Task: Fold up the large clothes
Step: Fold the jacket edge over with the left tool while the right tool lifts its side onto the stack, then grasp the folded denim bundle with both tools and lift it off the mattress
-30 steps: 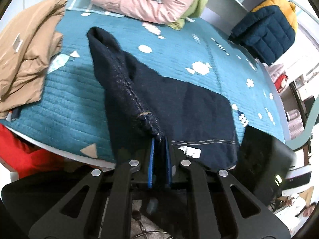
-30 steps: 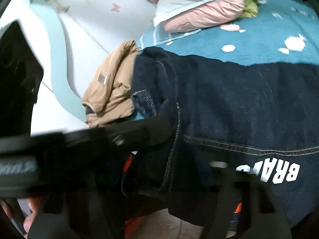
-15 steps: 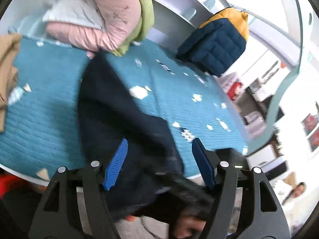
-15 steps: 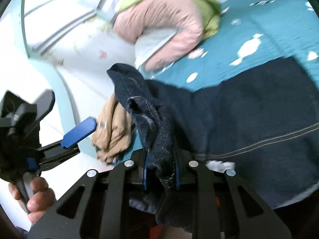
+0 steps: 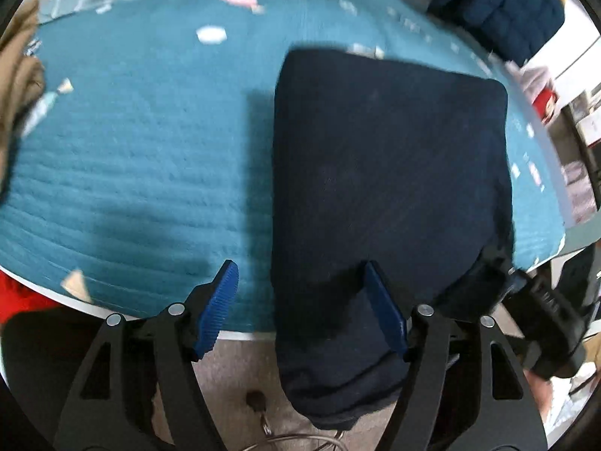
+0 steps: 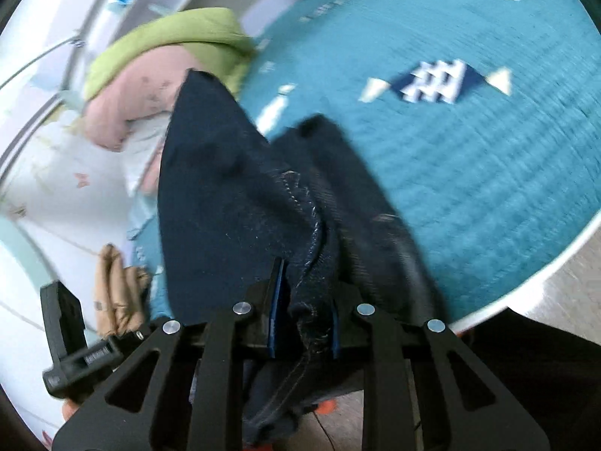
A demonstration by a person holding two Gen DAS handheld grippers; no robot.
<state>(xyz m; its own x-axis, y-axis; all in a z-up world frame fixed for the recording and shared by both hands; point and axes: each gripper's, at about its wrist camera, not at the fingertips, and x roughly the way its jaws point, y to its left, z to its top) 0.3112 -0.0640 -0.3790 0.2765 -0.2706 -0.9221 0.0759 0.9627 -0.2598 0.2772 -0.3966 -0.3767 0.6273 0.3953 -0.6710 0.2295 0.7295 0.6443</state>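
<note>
The dark navy denim garment lies as a folded slab on the teal bed cover, its near end hanging over the bed's front edge. My left gripper is open and empty, its blue pads astride the garment's left edge at the bed's front. My right gripper is shut on a bunched seam of the same garment and holds it lifted above the bed. The left gripper's body shows at the lower left of the right wrist view.
A tan jacket lies at the bed's left. Pink and green bedding is piled at the head. A navy and yellow puffer jacket sits at the far right. The floor lies below the bed's front edge.
My left gripper let go of the denim and opened, then swung down over the folded garment. My right gripper took hold of the garment's edge and lifted it across the bed.
</note>
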